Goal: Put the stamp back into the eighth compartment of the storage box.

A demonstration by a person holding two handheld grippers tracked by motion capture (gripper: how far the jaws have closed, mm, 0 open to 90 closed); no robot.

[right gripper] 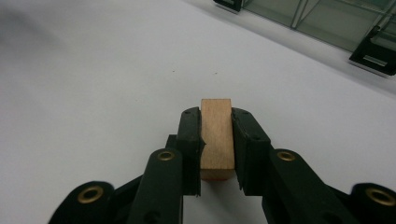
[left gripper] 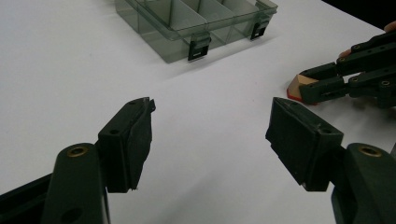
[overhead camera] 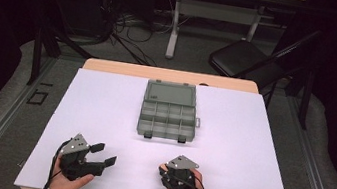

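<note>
While the right gripper (right gripper: 217, 144) clamps a small pale wooden block (right gripper: 217, 135) between its black jaws at the lower centre of the right gripper view, the left gripper (left gripper: 210, 135) hangs with its jaws apart and nothing between them. Across the white table sheet (overhead camera: 102, 115), a clear grey plastic compartment box (overhead camera: 169, 111) lies open at mid frame in the high view.

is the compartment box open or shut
Open: the compartment box has its lid laid back flat on the table, its bare dividers showing and both front latches hanging loose.
</note>
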